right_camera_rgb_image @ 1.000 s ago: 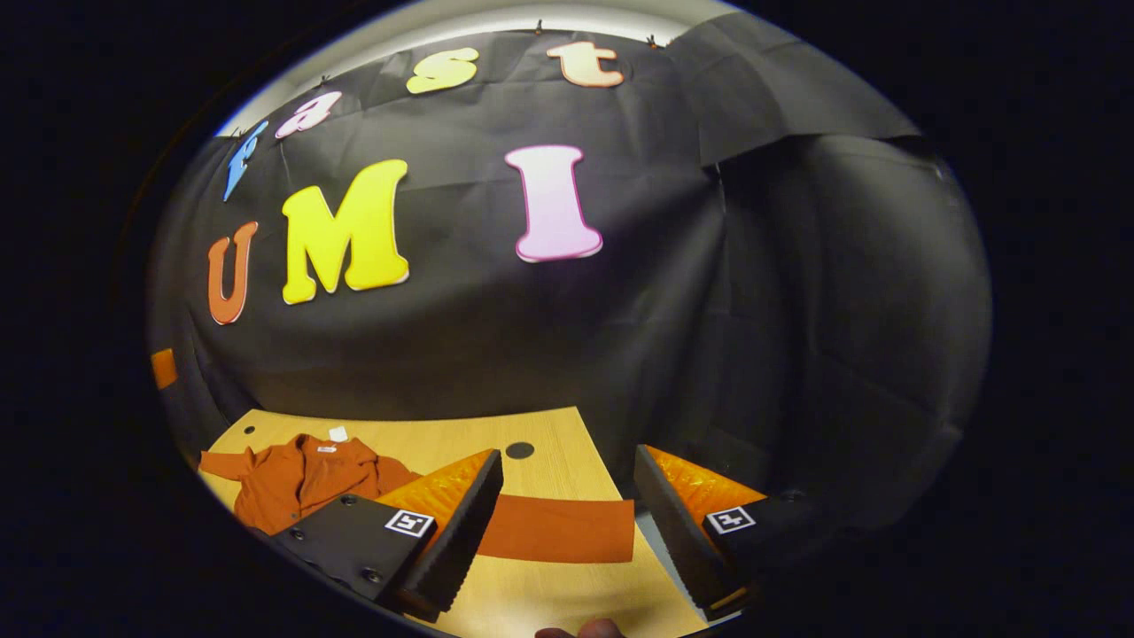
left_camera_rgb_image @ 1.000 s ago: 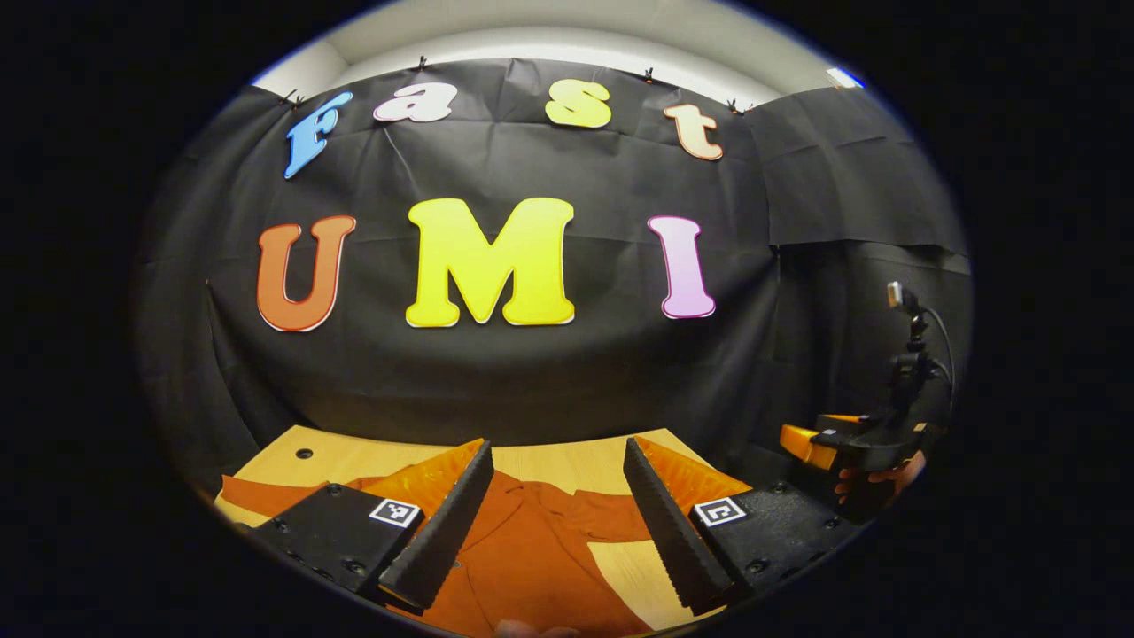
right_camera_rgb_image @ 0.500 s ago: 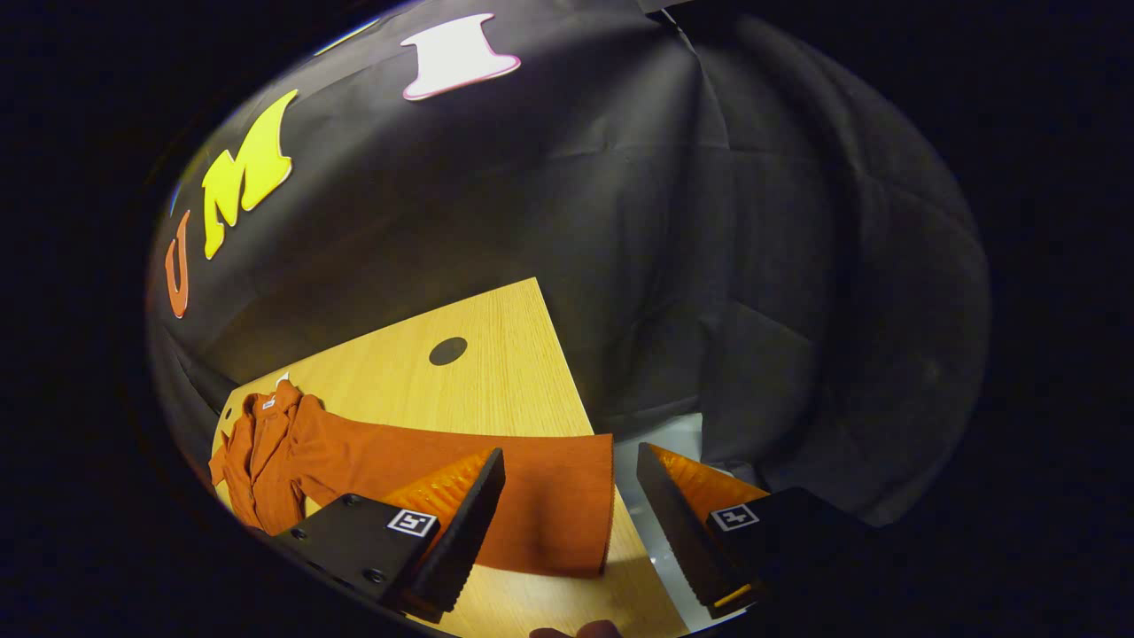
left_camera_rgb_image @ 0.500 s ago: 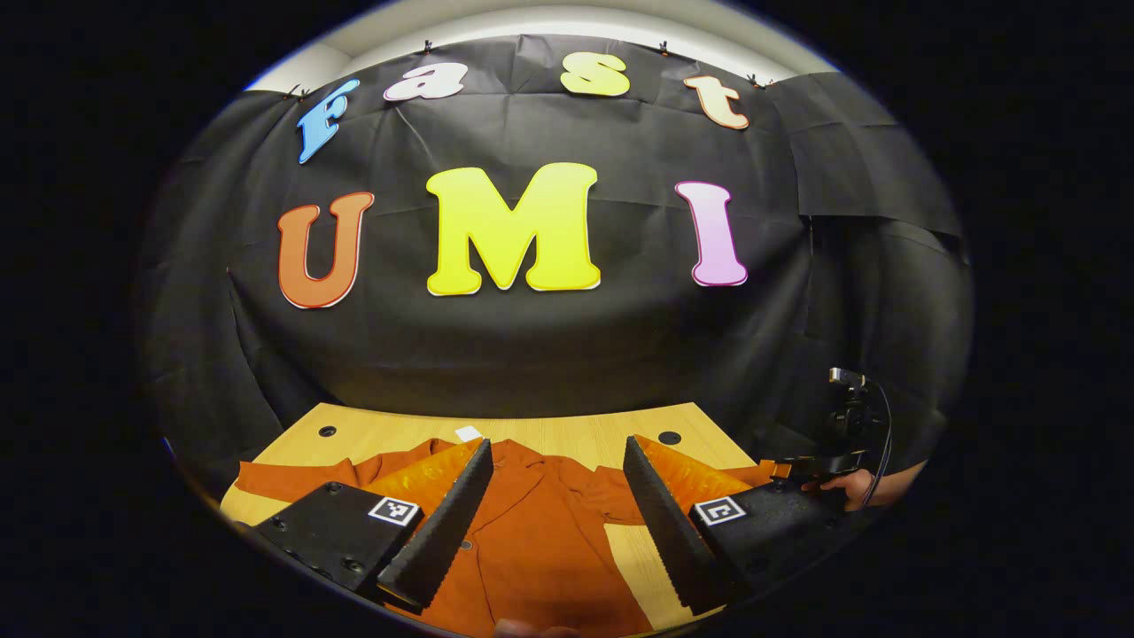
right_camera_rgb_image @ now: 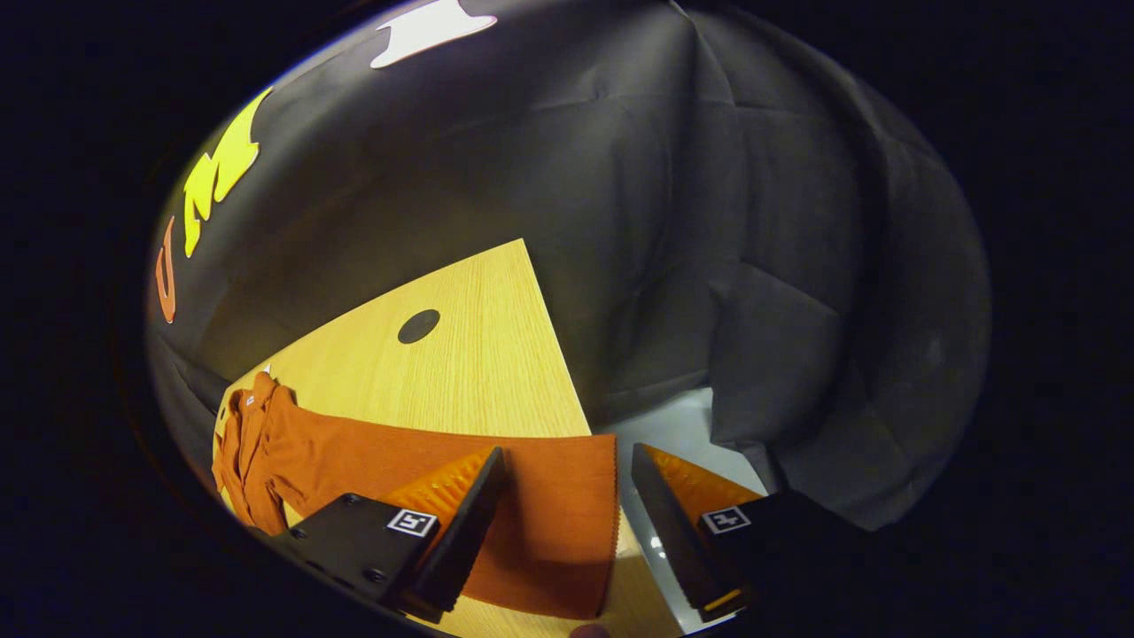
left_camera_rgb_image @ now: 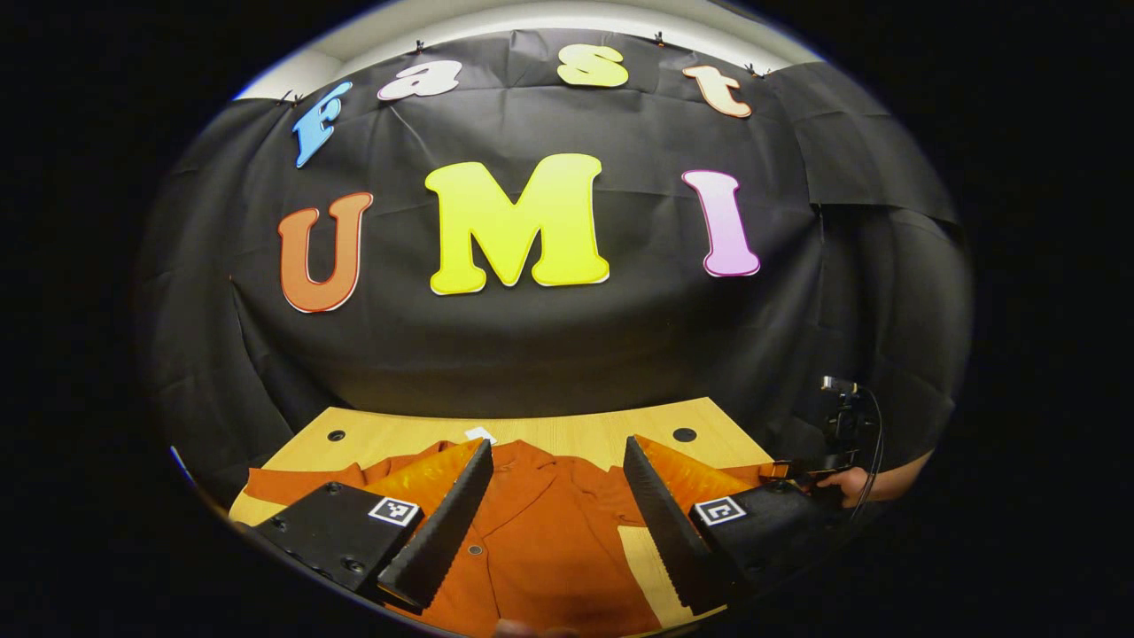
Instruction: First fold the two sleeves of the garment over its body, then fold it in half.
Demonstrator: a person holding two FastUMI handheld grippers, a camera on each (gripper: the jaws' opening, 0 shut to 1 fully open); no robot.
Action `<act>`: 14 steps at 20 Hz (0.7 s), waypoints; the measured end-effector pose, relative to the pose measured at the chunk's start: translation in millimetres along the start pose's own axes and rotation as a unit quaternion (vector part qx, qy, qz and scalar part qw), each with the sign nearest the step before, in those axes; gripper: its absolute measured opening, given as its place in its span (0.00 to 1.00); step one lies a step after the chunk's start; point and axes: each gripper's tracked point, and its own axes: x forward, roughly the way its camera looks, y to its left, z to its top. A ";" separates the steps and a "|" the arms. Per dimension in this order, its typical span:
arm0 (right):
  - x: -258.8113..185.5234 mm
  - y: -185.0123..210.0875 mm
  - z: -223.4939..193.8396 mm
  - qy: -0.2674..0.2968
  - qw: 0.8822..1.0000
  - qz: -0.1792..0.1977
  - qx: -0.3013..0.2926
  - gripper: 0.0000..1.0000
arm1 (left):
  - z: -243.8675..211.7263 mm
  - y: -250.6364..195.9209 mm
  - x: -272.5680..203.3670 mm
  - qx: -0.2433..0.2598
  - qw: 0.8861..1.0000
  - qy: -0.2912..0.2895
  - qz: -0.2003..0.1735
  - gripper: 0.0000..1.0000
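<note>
A light wooden table (left_camera_rgb_image: 567, 434) with an orange shirt (left_camera_rgb_image: 540, 540) spread flat on it.
The shirt's collar points toward the table's far edge. One sleeve (right_camera_rgb_image: 496, 496) stretches out to the table's side edge. Two dark round holes (right_camera_rgb_image: 419, 326) sit near the far corners.

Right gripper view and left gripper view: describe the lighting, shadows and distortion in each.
Left gripper view: even light on the garment and table, sharp; fisheye bows the table's far edge. Right gripper view: darker and tilted; the sleeve lies between the open fingers of the right gripper, shaded near the cuff; a small glare spot lies on the pale floor past the table corner.
</note>
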 end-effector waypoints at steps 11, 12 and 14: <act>-5.3 -10.7 0.1 0.006 0.997 -0.048 -0.060 0.32 | 1.3 -5.3 1.5 -0.008 1.000 -0.003 0.002 0.96; -6.0 -9.8 0.4 0.005 0.996 -0.049 -0.070 0.18 | 1.2 -4.2 0.0 -0.008 1.000 -0.005 0.003 0.97; -14.8 -0.4 -3.9 0.017 0.996 -0.042 -0.075 0.04 | 2.3 1.3 -5.0 -0.011 1.000 -0.008 0.004 0.96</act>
